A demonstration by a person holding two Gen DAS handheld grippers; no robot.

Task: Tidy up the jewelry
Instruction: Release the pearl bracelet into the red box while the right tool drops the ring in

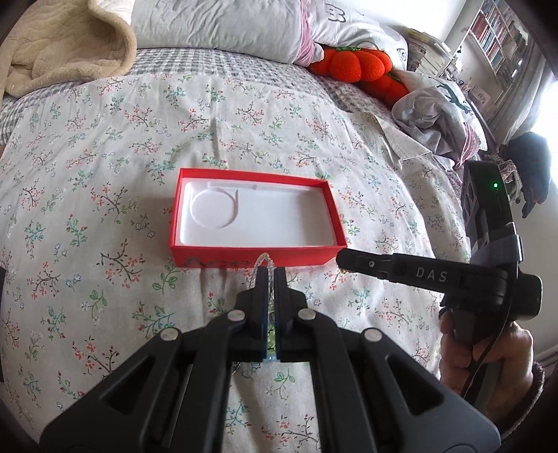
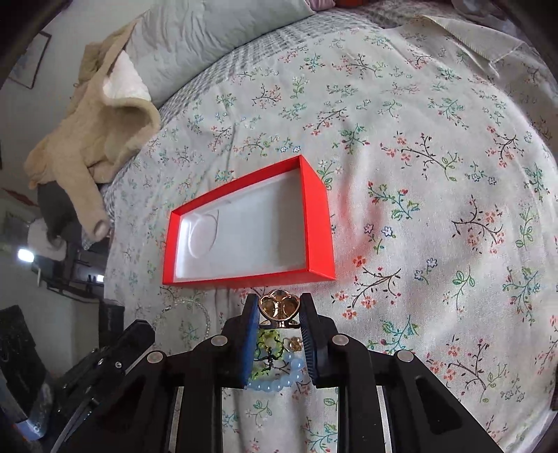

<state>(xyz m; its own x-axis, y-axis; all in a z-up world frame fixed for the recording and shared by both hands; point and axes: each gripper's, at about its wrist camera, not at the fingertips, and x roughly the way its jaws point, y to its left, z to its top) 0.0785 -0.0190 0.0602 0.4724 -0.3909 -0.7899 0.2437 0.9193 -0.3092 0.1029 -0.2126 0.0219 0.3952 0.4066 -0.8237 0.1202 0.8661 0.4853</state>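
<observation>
A red box (image 1: 314, 256) with a white moulded insert lies open on the flowered bedspread; the right wrist view shows the same red box (image 2: 317, 223). My left gripper (image 1: 271, 272) is shut on a clear beaded bracelet (image 1: 258, 266), just short of the box's near wall. My right gripper (image 2: 279, 297) is shut on a gold ring (image 2: 279, 306) with a heart-shaped top, also close to the box's near wall. On the bed under the right gripper lie a green beaded piece (image 2: 268, 350), a pale blue bead bracelet (image 2: 291, 375) and a small gold piece (image 2: 296, 343).
A beige blanket (image 1: 66, 45), pillows (image 1: 216, 24) and an orange plush toy (image 1: 352, 62) lie along the head of the bed. Crumpled bedding (image 1: 436, 111) is at the right. A hand (image 1: 488, 352) holds the right gripper (image 1: 343, 260). The left gripper (image 2: 139, 332) shows at the lower left.
</observation>
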